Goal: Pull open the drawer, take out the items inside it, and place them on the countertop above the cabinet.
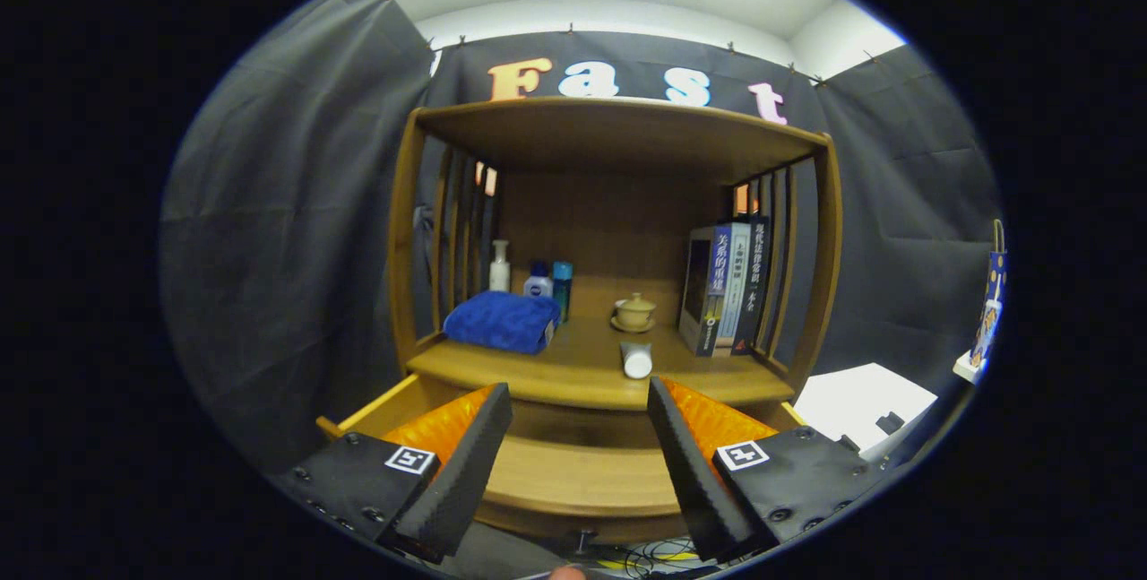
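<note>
The wooden cabinet's drawer [573, 472] stands pulled out below the countertop [573, 374], its inside bottom showing between my fingers. My gripper [579, 450] hovers above the open drawer, open, with nothing between its fingers. A small white tube [637, 359] lies on the countertop near its front edge, just beyond the right finger. A folded blue towel [502, 321] rests on the countertop's left side. I cannot tell whether anything lies in the drawer, since the fingers hide its sides.
At the back left stand a white bottle [499, 267] and two blue bottles [548, 282]. A lidded tea cup [633, 312] sits at the middle back. Upright books [724, 286] lean at the right. A white box [858, 401] lies right of the cabinet. Cables [645, 553] trail below the drawer.
</note>
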Available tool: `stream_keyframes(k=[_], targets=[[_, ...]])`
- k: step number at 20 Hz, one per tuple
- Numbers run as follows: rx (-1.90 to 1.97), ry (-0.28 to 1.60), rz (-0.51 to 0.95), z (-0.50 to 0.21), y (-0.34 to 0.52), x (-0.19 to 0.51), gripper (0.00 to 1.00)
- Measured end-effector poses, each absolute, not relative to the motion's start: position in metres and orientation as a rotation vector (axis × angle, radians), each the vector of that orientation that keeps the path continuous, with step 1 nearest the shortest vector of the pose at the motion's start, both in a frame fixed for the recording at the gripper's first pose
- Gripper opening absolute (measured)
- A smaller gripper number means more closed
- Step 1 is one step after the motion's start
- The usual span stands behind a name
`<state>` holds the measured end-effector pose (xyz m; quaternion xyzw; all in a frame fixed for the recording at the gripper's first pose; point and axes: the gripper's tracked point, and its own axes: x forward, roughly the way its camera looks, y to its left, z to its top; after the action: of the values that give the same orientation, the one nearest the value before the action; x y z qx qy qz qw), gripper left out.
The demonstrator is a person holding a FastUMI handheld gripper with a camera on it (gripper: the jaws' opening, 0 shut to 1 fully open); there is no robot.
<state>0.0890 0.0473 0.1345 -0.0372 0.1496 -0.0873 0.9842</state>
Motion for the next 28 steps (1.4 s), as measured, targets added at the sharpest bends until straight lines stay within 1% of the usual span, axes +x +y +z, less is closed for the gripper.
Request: stream_keyframes(k=[5,9,12,28], targets=[[-0.070,0.442,-0.180,0.067,0.061,0.054,0.98],[-0.050,0.519,-0.210,0.038,0.059,0.033,0.99],[0.026,0.543,-0.251,0.021,0.051,0.023,0.99],[0.017,0.528,-0.303,0.011,0.031,0.039,0.98]])
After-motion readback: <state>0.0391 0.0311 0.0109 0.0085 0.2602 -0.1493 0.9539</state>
